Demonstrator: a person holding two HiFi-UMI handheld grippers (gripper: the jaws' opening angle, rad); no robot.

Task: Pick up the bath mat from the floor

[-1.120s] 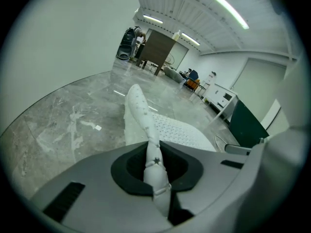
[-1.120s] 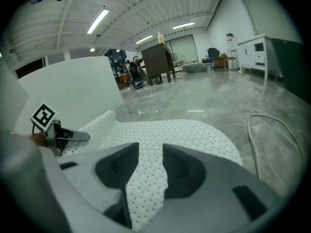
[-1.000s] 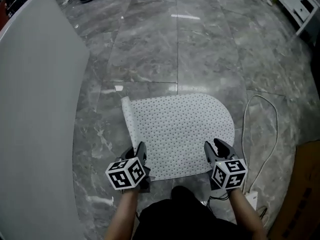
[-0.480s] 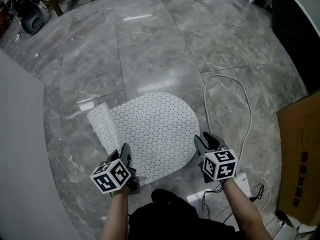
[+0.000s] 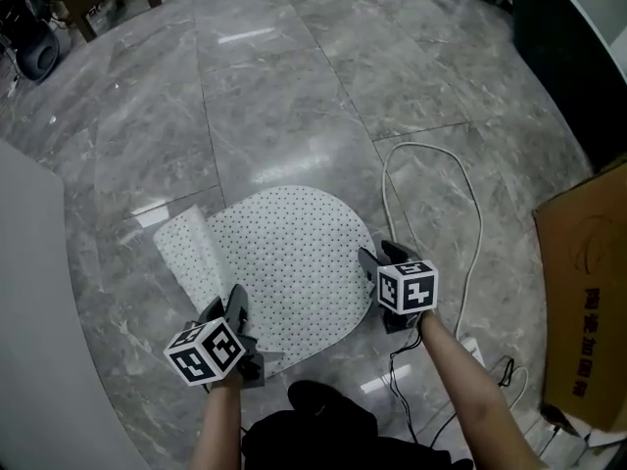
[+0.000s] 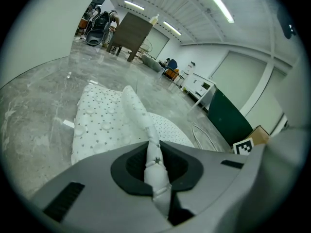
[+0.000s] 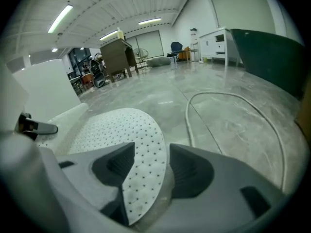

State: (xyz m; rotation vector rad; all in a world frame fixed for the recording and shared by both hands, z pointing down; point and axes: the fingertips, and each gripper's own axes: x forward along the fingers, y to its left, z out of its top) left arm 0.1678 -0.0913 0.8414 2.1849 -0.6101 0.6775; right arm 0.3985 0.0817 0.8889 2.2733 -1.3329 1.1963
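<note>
One mat (image 5: 294, 262) tight in left fingers (image 6: 127, 166), between just-opened right fingers (image 7: 116, 163).

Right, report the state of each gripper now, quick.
Left gripper: shut on the bath mat, pinching its lifted edge.
Right gripper: open, jaws just been opening; the mat's rim sits between them, not pinched.

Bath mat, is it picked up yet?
Not yet. Done: the left claw is shut on a corner of the white dotted rubber bath mat, and that side curls up. In hand: the right claw has just been opening its jaws around the opposite edge, not pinching. Left: close it and lift; most of it lies flat on the grey marble floor.
</note>
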